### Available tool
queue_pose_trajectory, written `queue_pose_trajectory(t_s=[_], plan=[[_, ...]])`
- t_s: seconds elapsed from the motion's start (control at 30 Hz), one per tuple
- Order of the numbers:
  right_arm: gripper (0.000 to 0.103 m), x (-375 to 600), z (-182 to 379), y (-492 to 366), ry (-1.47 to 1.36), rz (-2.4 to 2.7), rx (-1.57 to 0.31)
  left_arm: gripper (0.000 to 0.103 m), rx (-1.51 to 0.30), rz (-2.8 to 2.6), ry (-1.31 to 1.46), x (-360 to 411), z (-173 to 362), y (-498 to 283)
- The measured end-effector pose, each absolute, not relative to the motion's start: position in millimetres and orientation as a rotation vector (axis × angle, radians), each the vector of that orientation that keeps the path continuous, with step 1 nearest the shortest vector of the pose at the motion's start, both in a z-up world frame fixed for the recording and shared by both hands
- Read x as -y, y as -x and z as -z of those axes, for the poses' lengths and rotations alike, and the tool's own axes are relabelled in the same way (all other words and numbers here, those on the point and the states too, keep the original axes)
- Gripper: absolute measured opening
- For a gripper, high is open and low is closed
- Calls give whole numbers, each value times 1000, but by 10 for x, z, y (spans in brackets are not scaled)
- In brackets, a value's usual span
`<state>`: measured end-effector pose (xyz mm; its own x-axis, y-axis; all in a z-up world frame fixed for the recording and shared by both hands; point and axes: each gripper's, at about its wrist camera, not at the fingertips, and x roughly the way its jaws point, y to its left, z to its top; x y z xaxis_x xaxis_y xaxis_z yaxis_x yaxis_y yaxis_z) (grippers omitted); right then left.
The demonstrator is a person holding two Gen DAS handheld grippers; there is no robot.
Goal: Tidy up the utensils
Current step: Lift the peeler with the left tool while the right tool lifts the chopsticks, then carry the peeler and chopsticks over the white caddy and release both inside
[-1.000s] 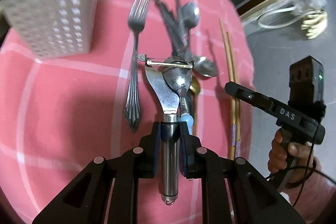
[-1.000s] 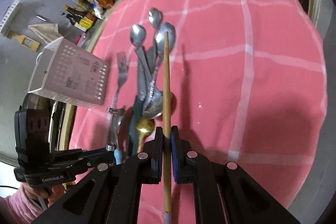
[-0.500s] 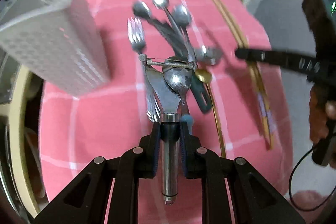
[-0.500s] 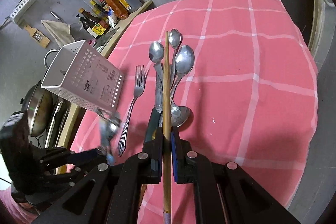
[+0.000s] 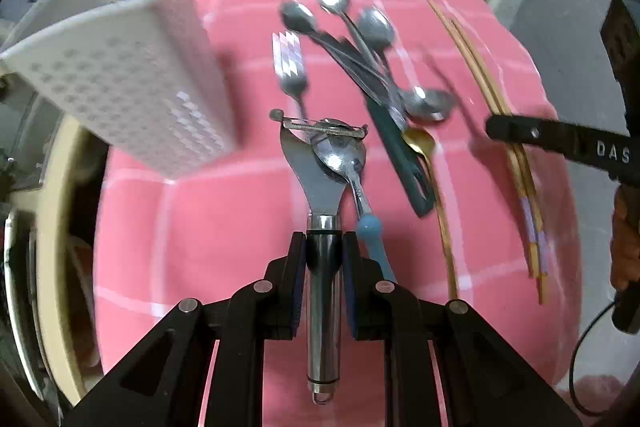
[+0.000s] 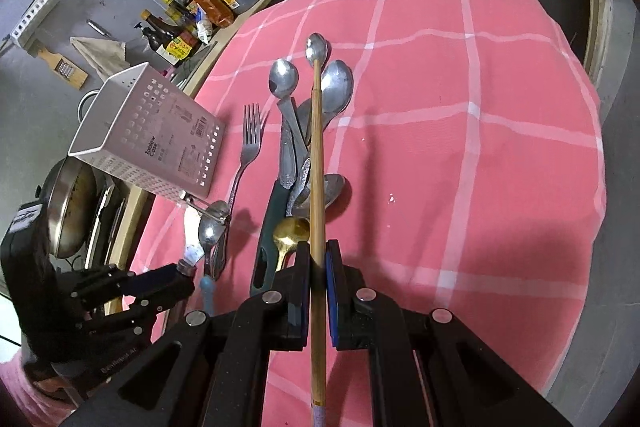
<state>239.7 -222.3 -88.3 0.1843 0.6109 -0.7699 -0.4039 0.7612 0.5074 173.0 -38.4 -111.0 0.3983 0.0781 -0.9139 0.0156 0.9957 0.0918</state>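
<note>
Left gripper: jaws clenched on the steel handle of a peeler, held clear of the table, blade end pointing away. A spoon with a blue-tipped handle lies against the peeler head; whether it is gripped too or merely riding along cannot be told.

Right gripper: jaws clenched on wooden chopsticks, which run forward over the cutlery pile. The left wrist view shows them as a pair; the right wrist view shows only one edge.

On the pink checked tablecloth, just beyond the grippers: a dark green-handled utensil, a gold spoon, several steel spoons heaped together, and a fork lying beside the heap.

Farther left, at the table edge: the white perforated utensil holder, upright. As far as its opening shows, nothing stands in it.

Assessment: the task is at an early stage. Two items are lifted, none is visibly stowed, and the spoons, fork, gold spoon and green-handled utensil are all left to sort. The peeler is the nearer of the two held items to the holder.
</note>
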Motion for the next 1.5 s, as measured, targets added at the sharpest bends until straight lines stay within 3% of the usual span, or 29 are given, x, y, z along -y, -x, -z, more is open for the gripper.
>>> queue_pose_trajectory(t_s=[0.17,0.4,0.5,0.8,1.0,1.27,1.5], plan=[[7,2201,792,-2419,-226,-740,-1126,14,-1018,-58,-150,423,824,-1664],[7,2139,343,-2335,-228,-799,-894,14,-738,-120,-313,641,483,-1509],[7,2083,234,-2341,-211,-815,-856,14,-725,-105,-413,710,490,-1547],[7,2164,163,-2337,-226,-807,-807,14,-665,-83,-220,474,213,-1503],[7,2114,-98,-2401,-296,-835,-694,14,-496,-84,-31,231,-253,-1441],[7,1483,-636,-2636,-451,-942,-462,14,-216,-176,134,-389,-932,-1486],[7,756,-645,-2787,-506,-993,-321,14,-113,-167,220,-903,-870,-1635]])
